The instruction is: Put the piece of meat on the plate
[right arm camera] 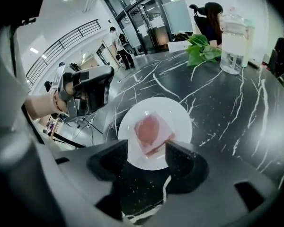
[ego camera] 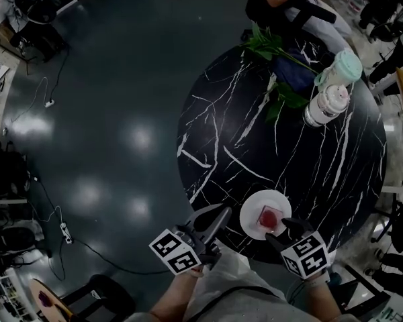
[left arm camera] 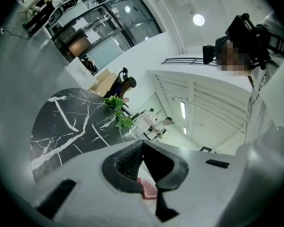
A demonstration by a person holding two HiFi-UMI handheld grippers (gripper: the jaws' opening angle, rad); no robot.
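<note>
A round black bench (ego camera: 309, 159) veined with white stands on a glossy dark floor (ego camera: 114, 113). The piece of meat (ego camera: 269, 217), a pink, squarish slab, lies on the white plate (ego camera: 250, 221). Just right of the plate, the right hand-held gripper (right arm camera: 147, 149) gapes wide and grips nothing. Left of the plate, the left hand-held gripper (left arm camera: 142, 144) is closed.

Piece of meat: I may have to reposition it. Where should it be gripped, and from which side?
Probably pinch the piece of meat across two opposite edges, coming from above: it lies flat on the plate, a squarish slab with straight sides.
</note>
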